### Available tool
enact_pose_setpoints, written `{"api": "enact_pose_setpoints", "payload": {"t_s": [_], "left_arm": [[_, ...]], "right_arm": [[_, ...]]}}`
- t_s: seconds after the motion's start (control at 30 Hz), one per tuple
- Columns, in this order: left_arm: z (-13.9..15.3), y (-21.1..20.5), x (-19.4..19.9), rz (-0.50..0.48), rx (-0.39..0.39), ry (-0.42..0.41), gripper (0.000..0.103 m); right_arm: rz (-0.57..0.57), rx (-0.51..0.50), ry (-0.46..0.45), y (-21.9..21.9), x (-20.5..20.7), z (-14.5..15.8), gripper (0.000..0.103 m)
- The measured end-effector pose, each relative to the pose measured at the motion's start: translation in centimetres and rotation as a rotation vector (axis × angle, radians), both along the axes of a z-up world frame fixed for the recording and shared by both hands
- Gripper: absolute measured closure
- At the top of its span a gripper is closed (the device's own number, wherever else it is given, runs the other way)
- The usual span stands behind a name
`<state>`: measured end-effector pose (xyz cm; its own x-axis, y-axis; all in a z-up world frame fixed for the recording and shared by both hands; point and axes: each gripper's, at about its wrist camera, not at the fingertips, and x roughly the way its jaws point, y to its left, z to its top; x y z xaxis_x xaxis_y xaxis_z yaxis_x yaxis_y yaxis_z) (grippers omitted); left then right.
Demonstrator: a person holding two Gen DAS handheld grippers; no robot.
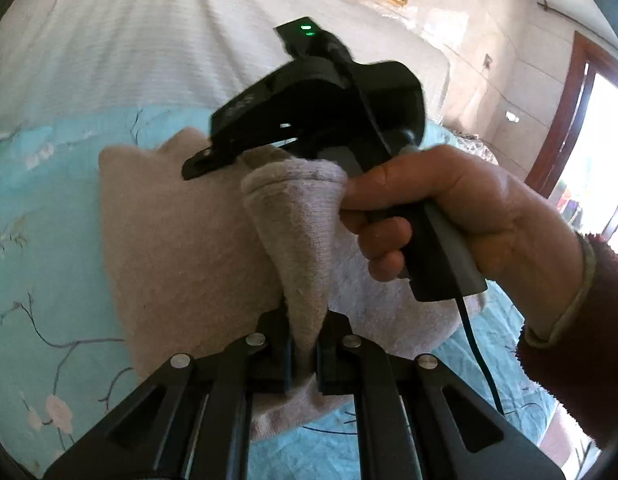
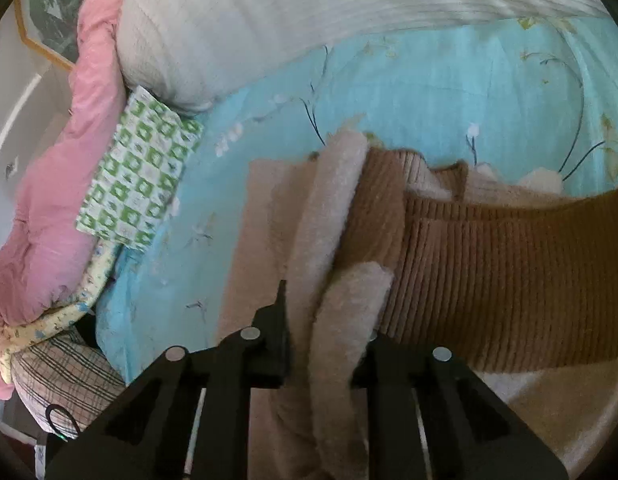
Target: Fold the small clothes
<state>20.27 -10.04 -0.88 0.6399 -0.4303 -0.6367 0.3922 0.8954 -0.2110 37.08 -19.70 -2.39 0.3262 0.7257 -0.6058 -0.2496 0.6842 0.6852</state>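
Observation:
A small beige fleece garment (image 1: 177, 232) lies on the light blue floral bedsheet (image 1: 41, 184). My left gripper (image 1: 303, 350) is shut on a lifted fold of this garment, which rises in a cone between the fingers. The right gripper's body (image 1: 309, 96), held by a hand, hovers over the garment's far part in the left wrist view. In the right wrist view my right gripper (image 2: 321, 344) is shut on a thick fold of the beige garment (image 2: 333, 216). A brown ribbed band (image 2: 509, 272) of the garment runs to the right.
A white quilted blanket (image 2: 269, 28) lies at the back of the bed. A pink quilt (image 2: 65, 184), a green-and-white patterned cloth (image 2: 137, 176) and a plaid pillow (image 2: 65, 380) lie at the left. A wall and a door (image 1: 569, 128) stand at the right.

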Motion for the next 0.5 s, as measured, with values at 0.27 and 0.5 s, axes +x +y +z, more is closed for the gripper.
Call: {"api": "enact_pose_setpoints", "payload": {"t_s": [0.27,0.5], "left_arm": [[1.3,-6.1,-0.9,-0.171,-0.026,-0.034,0.097],[-2.9,-9.9,1.1,-0.208,0.003,0.060,0.097]], "right_arm": [[-0.138,0.011,-0.153,-9.3,-6.5,3.7,0.089],[-0.222,-0.007,-0.064,-14.0,-7.8,-2.1,0.089]]}}
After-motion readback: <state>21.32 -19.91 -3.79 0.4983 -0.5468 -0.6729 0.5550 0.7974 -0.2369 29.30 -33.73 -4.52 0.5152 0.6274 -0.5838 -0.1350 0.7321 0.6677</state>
